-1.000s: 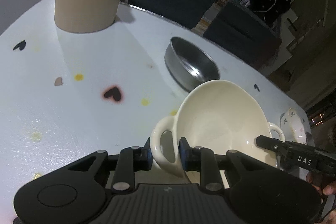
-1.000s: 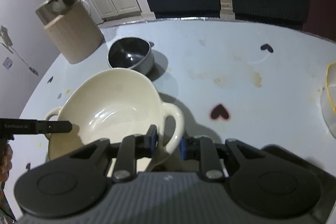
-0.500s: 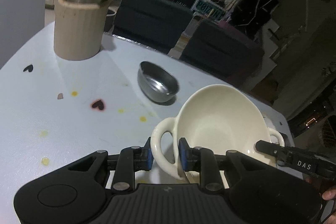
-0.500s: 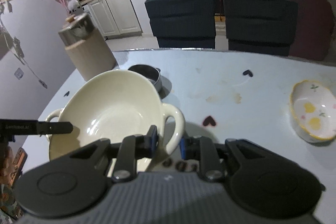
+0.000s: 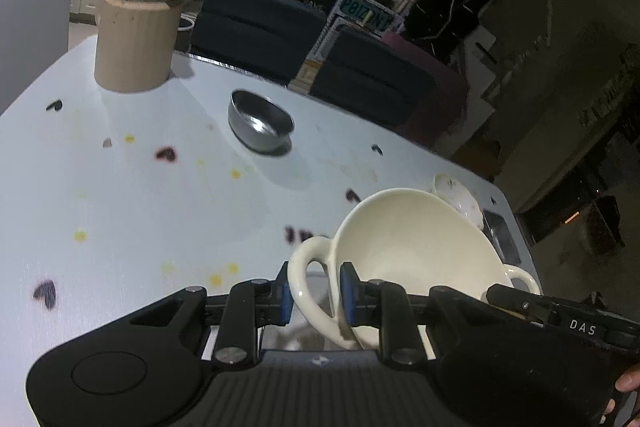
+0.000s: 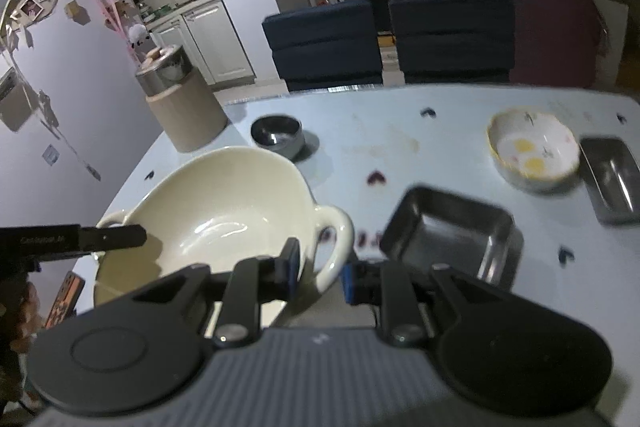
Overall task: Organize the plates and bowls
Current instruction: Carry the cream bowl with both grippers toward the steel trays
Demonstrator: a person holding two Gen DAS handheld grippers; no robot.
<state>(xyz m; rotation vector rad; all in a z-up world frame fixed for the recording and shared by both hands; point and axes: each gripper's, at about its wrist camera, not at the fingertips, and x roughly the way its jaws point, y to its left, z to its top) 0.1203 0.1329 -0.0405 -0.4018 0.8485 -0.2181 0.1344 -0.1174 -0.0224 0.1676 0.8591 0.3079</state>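
Plainly, the cream bowl (image 6: 224,211) hung clear of the table (image 5: 120,195), carried by its two loop handles, one at each end of its long axis. That axis ran straight across between the two hands, so neither hand was nearer: each had one end. The left gripper (image 5: 314,293) was clamped on the loop at its own side, blue pads pressing the loop's two sides. The right gripper (image 6: 320,273) had the opposite loop between its pads in the same way, though blur made the contact there less crisp. The bowl tipped a little, its mouth turned toward the right hand. Ahead of the bowl, as the right wrist saw it, lay a square metal tray (image 6: 448,231) just beside that handle, then a patterned bowl (image 6: 534,151) and a second metal tray (image 6: 610,179) farther right. A small steel bowl (image 5: 260,125) and a lidded canister (image 5: 138,35) stood well apart on the far left. Any set-down would probably need both hands lowering evenly.
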